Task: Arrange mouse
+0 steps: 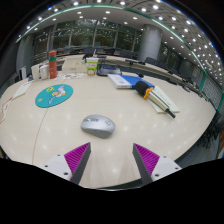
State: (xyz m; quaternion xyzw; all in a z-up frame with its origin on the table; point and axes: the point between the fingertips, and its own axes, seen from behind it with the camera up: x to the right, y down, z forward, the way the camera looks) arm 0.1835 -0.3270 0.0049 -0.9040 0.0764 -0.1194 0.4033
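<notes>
We judge we're at the approach step: the gripper (109, 160) has its fingers spread wide and empty, the mouse (97, 125) sits on the counter (150, 125) just ahead, so next we move in and close.

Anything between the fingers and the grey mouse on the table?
Nothing visible. The grey computer mouse lies on the pale round table just ahead of the open fingers, with only bare tabletop between. The round teal mat sits beyond, off to the side.
</notes>
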